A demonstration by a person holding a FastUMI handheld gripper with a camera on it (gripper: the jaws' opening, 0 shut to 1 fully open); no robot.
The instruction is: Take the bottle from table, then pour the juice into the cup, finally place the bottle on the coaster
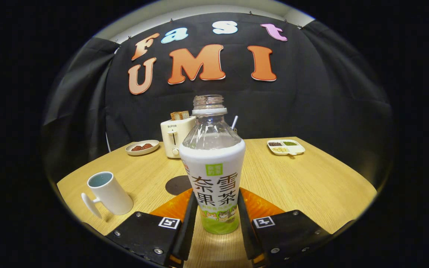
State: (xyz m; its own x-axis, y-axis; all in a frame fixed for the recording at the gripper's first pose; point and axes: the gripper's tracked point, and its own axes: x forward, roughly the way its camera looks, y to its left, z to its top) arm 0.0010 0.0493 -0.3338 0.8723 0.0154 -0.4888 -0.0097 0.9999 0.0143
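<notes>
A clear bottle [214, 175] with a white and green label stands upright between my fingers, its mouth uncapped. My gripper [217, 195] is shut on the bottle, both fingers pressing on the label's lower half. Whether its base rests on the wooden table [311, 182] or hangs just above it I cannot tell. A white cup [109, 192] with a handle stands on the table to the left of my fingers, its inside empty. A dark round coaster [176, 185] lies just ahead of the left finger, partly hidden by the bottle.
Beyond the bottle stands a white toaster [175, 137] with bread in it. Left of the toaster is a small plate [142, 147] with brown food. A divided white tray [286, 147] of grains lies at the far right. A striped straw [234, 122] pokes up behind the bottle.
</notes>
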